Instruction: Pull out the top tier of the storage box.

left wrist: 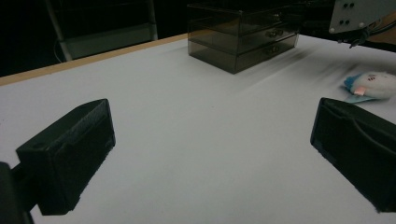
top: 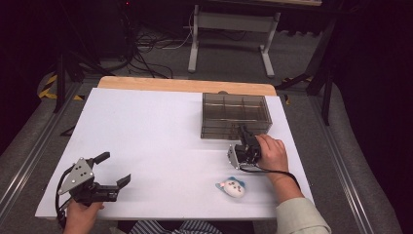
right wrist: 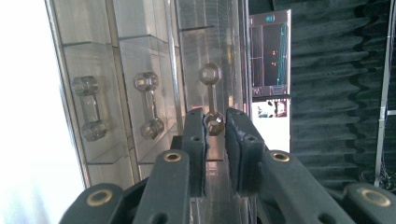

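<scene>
The right gripper (right wrist: pixel 215 128) has its jaws pinched narrow on a clear drawer handle (right wrist: pixel 211 100) of the smoky drawer box (top: pixel 236 115) at the table's (top: pixel 146 131) far right, while the left gripper (top: pixel 114 170) gapes wide over bare tabletop

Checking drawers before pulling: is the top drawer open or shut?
Shut: top drawer sits flush with the others; right gripper clamps its handle.

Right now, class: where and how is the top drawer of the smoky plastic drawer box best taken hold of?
By its dumbbell-shaped handle, from the box's front. The drawer box has smooth flat faces, and the handle is the one part that stands out. The right gripper already has its jaws either side of the handle's lower knob, seemingly pinching it.
</scene>
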### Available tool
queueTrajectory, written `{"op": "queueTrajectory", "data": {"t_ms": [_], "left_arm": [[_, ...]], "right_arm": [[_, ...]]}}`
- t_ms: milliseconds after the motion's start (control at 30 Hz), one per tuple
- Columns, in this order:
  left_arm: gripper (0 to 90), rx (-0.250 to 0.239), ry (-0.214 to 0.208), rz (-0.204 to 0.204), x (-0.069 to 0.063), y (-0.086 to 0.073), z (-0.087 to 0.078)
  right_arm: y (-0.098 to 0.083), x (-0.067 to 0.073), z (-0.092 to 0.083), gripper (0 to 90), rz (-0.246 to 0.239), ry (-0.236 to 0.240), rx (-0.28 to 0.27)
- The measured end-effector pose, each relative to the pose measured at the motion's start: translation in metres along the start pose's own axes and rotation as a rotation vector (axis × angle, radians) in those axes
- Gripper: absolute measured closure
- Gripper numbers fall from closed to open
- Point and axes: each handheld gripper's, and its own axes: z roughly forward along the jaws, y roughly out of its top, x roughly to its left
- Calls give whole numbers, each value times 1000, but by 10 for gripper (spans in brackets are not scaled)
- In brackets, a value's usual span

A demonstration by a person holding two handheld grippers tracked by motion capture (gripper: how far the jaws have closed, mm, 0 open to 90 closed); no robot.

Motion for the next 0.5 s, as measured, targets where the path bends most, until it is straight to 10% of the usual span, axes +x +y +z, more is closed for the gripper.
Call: {"op": "queueTrajectory", "data": {"t_ms": [500], "left_arm": [[8, -2, 0, -2, -1, 0, 0]], "right_arm": [[4, -2, -5, 805, 42, 5, 22]]}}
